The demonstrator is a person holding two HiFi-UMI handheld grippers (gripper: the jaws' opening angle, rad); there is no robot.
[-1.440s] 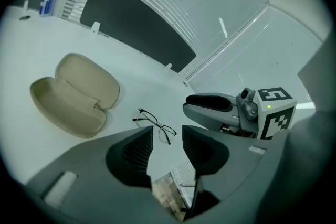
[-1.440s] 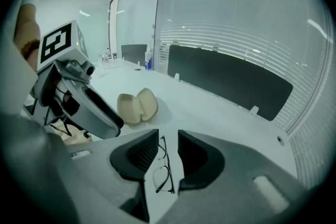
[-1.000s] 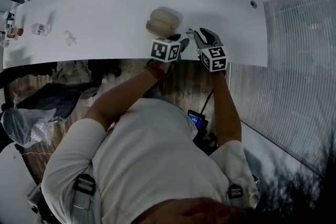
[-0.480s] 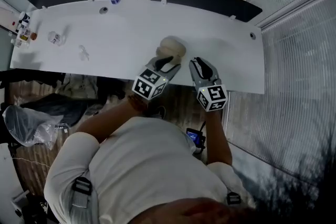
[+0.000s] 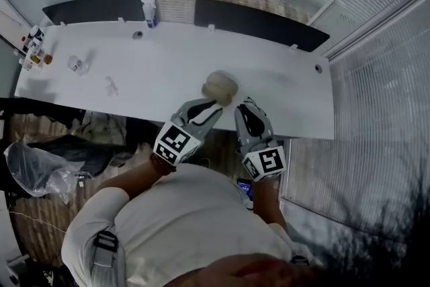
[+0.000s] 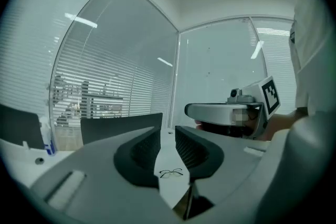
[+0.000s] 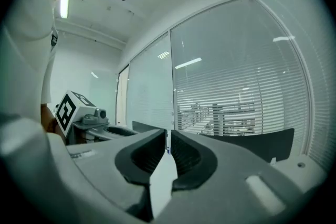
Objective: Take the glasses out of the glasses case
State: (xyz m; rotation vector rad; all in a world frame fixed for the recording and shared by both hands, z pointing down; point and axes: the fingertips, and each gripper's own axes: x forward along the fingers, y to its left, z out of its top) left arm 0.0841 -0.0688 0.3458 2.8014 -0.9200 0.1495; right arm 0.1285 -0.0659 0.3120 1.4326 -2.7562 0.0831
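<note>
The beige glasses case (image 5: 220,86) lies on the white table (image 5: 168,57) near its front edge. Both grippers hang raised in front of that edge, apart from the case. My left gripper (image 5: 203,108) points toward the case, its jaws closing with nothing between them. Through their gap, the left gripper view shows the thin-framed glasses (image 6: 171,173) lying on the table. My right gripper (image 5: 246,109) is beside it, to the right of the case. Its jaws are closing to a narrow slit and hold nothing. Each gripper shows in the other's view: right gripper (image 6: 231,113), left gripper (image 7: 86,117).
Two dark chair backs (image 5: 255,20) stand behind the table, with a small bottle (image 5: 149,9) between them. Small clear items (image 5: 75,64) and little bottles (image 5: 33,47) sit at the table's left end. Glass walls with blinds run along the right. A bag lies on the floor at left.
Both grippers have lifted and drawn back from the case toward the person. They now hang off the table's front edge. Both pairs of jaws have narrowed.
</note>
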